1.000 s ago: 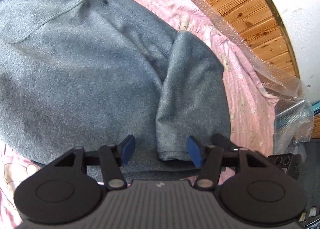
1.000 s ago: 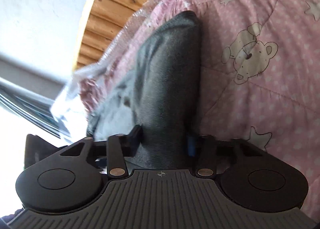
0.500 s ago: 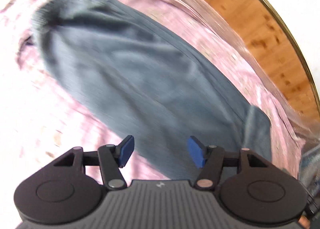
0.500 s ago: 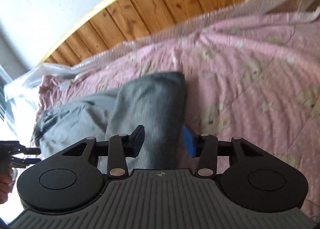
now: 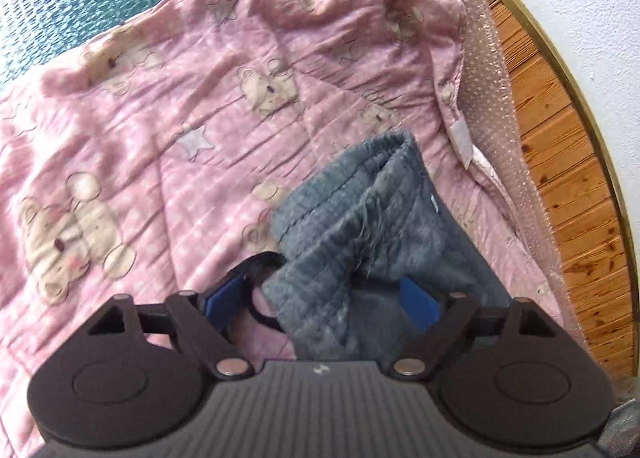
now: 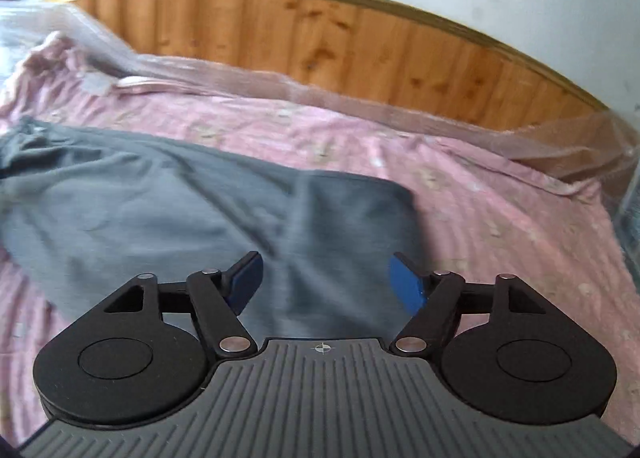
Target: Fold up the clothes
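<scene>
Trousers [image 6: 192, 214] grey, flat on pink quilt [image 6: 500, 218]; both jaws apart.

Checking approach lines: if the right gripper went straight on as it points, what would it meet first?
Most likely the flat grey fleece garment on the pink teddy-bear quilt; the right gripper is open above it, though depth is unclear.

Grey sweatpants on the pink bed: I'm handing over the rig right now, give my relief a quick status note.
Left tool: wide open around the bunched waistband end of the grey sweatpants, not clamped.
Right tool: open, above the leg end, holding nothing.
The sweatpants lie stretched lengthwise across the pink teddy-bear quilt, near the wooden headboard.
Done: the legs look laid one over the other, though the right view is blurred.
Left: grip an end and fold it toward the other, then smooth.
</scene>
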The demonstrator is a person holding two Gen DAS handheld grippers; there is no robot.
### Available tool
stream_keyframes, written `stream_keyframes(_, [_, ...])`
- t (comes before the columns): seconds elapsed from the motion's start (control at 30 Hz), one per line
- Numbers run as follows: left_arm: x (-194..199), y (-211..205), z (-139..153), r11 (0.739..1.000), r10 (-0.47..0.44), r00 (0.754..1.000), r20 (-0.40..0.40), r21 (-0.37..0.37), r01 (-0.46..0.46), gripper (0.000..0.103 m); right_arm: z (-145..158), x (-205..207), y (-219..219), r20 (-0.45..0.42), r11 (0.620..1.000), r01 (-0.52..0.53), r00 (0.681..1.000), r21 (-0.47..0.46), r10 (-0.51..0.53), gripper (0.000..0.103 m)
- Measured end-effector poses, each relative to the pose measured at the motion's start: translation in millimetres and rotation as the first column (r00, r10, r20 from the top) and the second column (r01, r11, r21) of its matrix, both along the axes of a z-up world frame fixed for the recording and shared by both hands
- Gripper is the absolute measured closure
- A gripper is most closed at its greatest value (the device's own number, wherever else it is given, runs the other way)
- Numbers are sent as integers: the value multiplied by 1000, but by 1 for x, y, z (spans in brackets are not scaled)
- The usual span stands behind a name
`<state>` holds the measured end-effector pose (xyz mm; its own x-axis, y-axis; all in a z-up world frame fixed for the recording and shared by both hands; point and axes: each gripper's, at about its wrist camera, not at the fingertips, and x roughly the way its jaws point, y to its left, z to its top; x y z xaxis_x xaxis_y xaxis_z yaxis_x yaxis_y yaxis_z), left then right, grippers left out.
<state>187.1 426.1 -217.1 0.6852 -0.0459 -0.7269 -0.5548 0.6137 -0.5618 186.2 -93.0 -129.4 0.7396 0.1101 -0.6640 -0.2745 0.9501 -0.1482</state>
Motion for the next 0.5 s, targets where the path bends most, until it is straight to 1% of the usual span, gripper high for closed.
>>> stream_keyframes(0.07, [8,7,-2,999,1,999,41,-42,1,15,8,-4,59,-40,992,-115,992,43,117,26])
stream_keyframes(0.1, [12,11,-3,998,7,999,50,-62,-4,23,10,-4,89,-62,982,-174,982,69,179,27])
stream_keyframes(0.13, [16,14,-6,998,13,999,40,-70,-10,33,10,-7,122,-77,966,-240,966,97,248,30])
stream_keyframes(0.17, [18,16,-7,997,21,999,32,-74,-18,48,9,-8,153,-83,951,-289,951,109,298,38])
stream_keyframes(0.2, [18,17,-8,996,28,999,38,-89,-25,56,5,-10,182,-86,938,-332,936,102,341,42])
stream_keyframes(0.23, [17,18,-8,995,29,998,49,-99,-24,64,0,-3,199,-93,931,-353,928,92,361,50])
stream_keyframes(0.27, [17,16,-6,996,20,999,51,-92,-15,70,-4,4,215,-100,924,-374,919,81,381,57])
stream_keyframes(0.3, [19,14,-1,998,4,999,45,-67,-1,74,-10,12,227,-117,920,-382,913,93,391,61])
stream_keyframes(0.33, [20,10,4,999,-17,999,44,-35,18,75,-17,19,238,-133,915,-389,907,105,400,63])
stream_keyframes(0.4, [27,0,15,996,-63,998,22,59,62,77,-40,32,256,-226,915,-392,887,89,402,64])
stream_keyframes(0.43, [31,-6,22,990,-87,996,9,114,85,78,-52,38,264,-273,915,-395,874,81,401,63])
stream_keyframes(0.47, [34,-12,28,982,-106,994,-2,158,105,79,-57,43,263,-291,919,-381,871,105,395,55])
stream_keyframes(0.5, [38,-20,36,970,-129,992,-8,205,128,79,-62,48,261,-309,921,-366,868,131,388,53])
